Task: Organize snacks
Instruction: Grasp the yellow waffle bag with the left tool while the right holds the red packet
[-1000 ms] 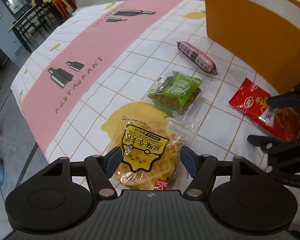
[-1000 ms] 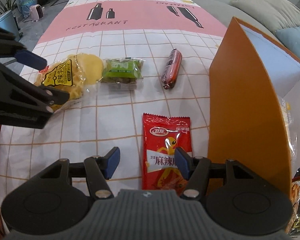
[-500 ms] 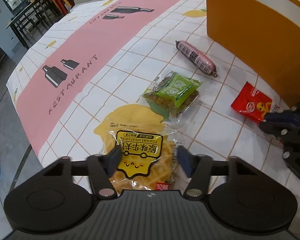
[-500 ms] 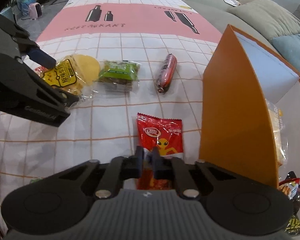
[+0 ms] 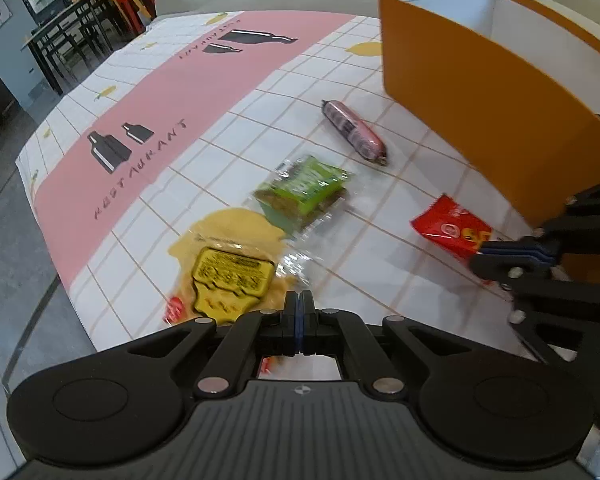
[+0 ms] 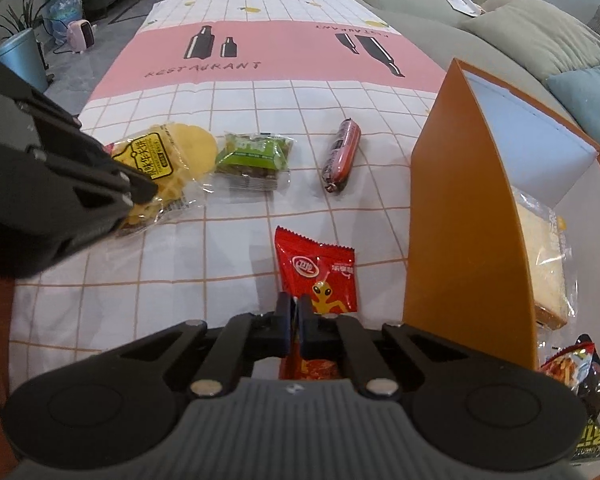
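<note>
My left gripper (image 5: 299, 306) is shut on the near edge of the yellow waffle packet (image 5: 228, 268), which also shows in the right wrist view (image 6: 160, 160). My right gripper (image 6: 294, 312) is shut on the near end of the red spicy-snack packet (image 6: 320, 272), seen from the left wrist too (image 5: 448, 228). A green packet (image 5: 304, 192) and a pink sausage (image 5: 354, 132) lie on the tablecloth beyond. The orange box (image 6: 456, 208) stands right of the red packet.
The box holds a bread packet (image 6: 544, 264) and dark snack bags (image 6: 580, 368). The tablecloth (image 5: 188, 92) has a pink band and white checks; its edge drops off to the left. A sofa (image 6: 500, 28) lies behind.
Both grippers went from open to shut: the right closed on the red packet first, then the left closed on the waffle packet. Both have pulled back slightly.
</note>
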Demonstrator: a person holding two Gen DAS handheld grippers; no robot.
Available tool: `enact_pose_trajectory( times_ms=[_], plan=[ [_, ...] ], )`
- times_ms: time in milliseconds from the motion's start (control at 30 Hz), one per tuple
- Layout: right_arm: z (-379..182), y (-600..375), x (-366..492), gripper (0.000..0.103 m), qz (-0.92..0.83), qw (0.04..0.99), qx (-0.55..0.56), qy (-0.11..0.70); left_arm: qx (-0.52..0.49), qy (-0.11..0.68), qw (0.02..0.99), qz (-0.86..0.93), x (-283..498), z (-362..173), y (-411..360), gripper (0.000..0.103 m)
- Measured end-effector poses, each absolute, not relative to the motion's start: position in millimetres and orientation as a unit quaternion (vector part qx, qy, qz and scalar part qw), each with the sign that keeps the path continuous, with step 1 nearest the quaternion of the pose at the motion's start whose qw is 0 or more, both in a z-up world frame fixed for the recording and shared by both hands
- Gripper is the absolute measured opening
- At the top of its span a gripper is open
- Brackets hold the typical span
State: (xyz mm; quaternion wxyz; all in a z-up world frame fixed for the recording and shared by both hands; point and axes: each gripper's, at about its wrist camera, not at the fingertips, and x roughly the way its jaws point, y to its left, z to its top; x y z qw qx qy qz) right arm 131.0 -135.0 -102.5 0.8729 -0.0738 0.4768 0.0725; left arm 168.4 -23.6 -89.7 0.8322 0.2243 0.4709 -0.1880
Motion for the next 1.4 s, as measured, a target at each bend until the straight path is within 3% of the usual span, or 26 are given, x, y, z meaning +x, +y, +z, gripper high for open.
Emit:
enact_pose_trajectory(
  times_ms=[67, 100, 167, 200, 233, 800, 1167, 1267, 1400],
  plan=[
    [-101, -136, 127, 0.0, 0.074, 0.874, -0.071, 0.476, 0.227, 0.464, 0.836, -0.185, 162, -86, -24, 0.001],
    [-100, -137, 126, 0.0, 0.075, 0.874, -0.068, 0.475, 0.234, 0.455, 0.839, -0.187, 159, -84, -25, 0.01],
    [-99, -140, 125, 0.0, 0.078, 0.875, -0.058, 0.474, 0.252, 0.433, 0.845, -0.186, 156, -78, -25, 0.042],
    [-98, -141, 126, 0.0, 0.078, 0.876, -0.055, 0.473, 0.261, 0.423, 0.849, -0.18, 155, -76, -25, 0.07],
    [-98, -141, 127, 0.0, 0.078, 0.876, -0.054, 0.472, 0.274, 0.409, 0.853, -0.176, 155, -73, -24, 0.082],
    [-104, -140, 145, 0.0, 0.1, 0.869, -0.021, 0.484, 0.29, 0.415, 0.842, -0.184, 191, -101, 0, 0.083],
    [-113, -138, 155, 0.002, 0.109, 0.861, -0.003, 0.496, 0.283, 0.453, 0.815, -0.225, 203, -114, 0, 0.093],
    [-114, -139, 156, 0.002, 0.109, 0.861, 0.002, 0.497, 0.278, 0.459, 0.814, -0.223, 208, -117, 3, 0.103],
    [-114, -138, 155, 0.003, 0.111, 0.862, -0.003, 0.495, 0.282, 0.465, 0.81, -0.218, 213, -117, 6, 0.103]
  ],
)
